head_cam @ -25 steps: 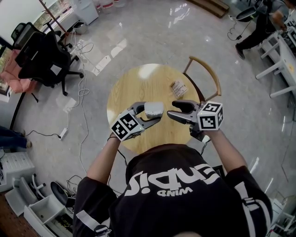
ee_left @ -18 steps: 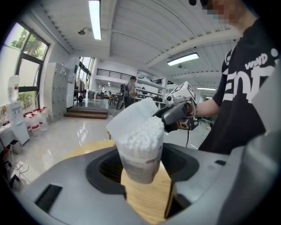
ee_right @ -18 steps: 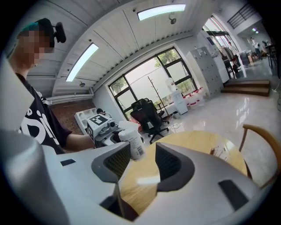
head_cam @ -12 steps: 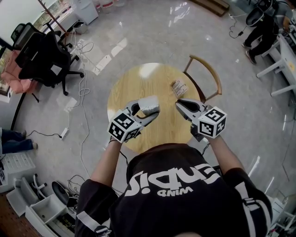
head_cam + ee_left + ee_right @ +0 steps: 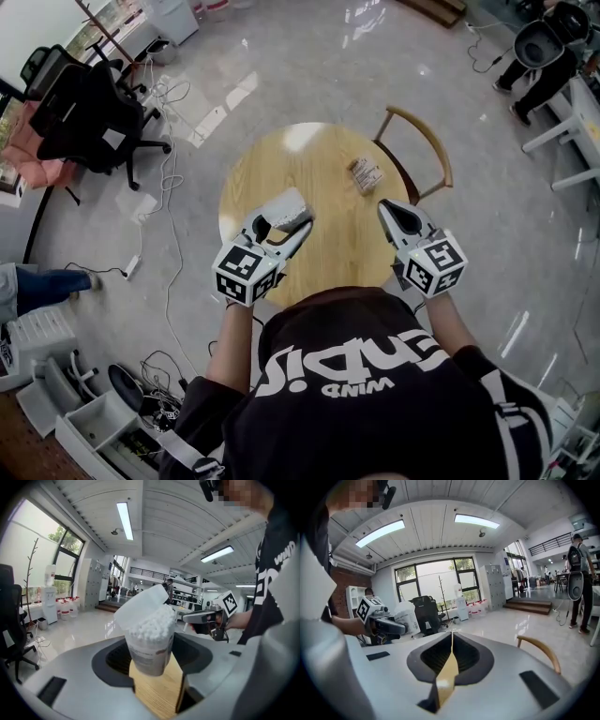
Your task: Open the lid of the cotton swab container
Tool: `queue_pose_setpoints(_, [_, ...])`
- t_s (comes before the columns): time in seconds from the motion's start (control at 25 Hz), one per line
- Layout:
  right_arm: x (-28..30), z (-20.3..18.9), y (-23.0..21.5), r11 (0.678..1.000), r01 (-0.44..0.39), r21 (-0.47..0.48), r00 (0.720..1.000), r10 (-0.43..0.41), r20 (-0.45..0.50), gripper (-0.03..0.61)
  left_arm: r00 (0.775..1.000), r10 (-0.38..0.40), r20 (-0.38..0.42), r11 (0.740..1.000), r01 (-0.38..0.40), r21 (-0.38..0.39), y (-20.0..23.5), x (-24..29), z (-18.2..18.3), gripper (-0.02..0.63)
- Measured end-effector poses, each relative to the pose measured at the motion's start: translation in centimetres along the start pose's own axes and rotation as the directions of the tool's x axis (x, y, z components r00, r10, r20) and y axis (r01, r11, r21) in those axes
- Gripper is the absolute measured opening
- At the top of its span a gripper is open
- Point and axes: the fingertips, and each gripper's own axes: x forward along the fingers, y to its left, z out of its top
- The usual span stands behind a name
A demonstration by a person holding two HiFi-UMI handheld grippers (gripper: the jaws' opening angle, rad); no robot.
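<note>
A round wooden table [image 5: 328, 178] is standing on a glossy grey floor [image 5: 328, 66] beside a wooden chair [image 5: 422, 141]. The left gripper [image 5: 281, 222] is clasping the cotton swab container [image 5: 150, 641] above the table, its lid [image 5: 140, 604] standing open and white swabs [image 5: 152, 620] showing. The right gripper [image 5: 386, 206] is closing its jaws together, empty.

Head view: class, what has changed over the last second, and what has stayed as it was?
The right tool pulled away rightward from the cotton swab container, and its jaws shut on nothing. The left tool still grips the container, lid up, above the table.
</note>
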Motion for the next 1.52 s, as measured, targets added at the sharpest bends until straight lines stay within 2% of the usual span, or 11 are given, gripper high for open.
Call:
queue_pose_setpoints(0.2, [-0.4, -1.3, -0.1, 0.998, 0.054, -0.027, 0.998, -0.054, -0.012, 0.009, 0.994, 0.108, -0.009, 0.994, -0.108, 0.013, 1.0, -1.4, -1.1, 0.265])
queue_pose_setpoints(0.56, [-0.6, -1.3, -0.4, 0.995, 0.092, -0.036, 0.996, -0.092, 0.003, 0.009, 0.983, 0.184, 0.017, 0.983, -0.184, -0.012, 2.1, -2.9, -1.7, 0.265])
queue_pose_setpoints(1.52, [0.0, -1.0, 0.2, 0.995, 0.077, -0.061, 0.997, -0.077, 0.002, 0.005, 0.973, 0.227, 0.048, 0.973, -0.225, -0.040, 3.0, -3.7, -1.3, 0.265])
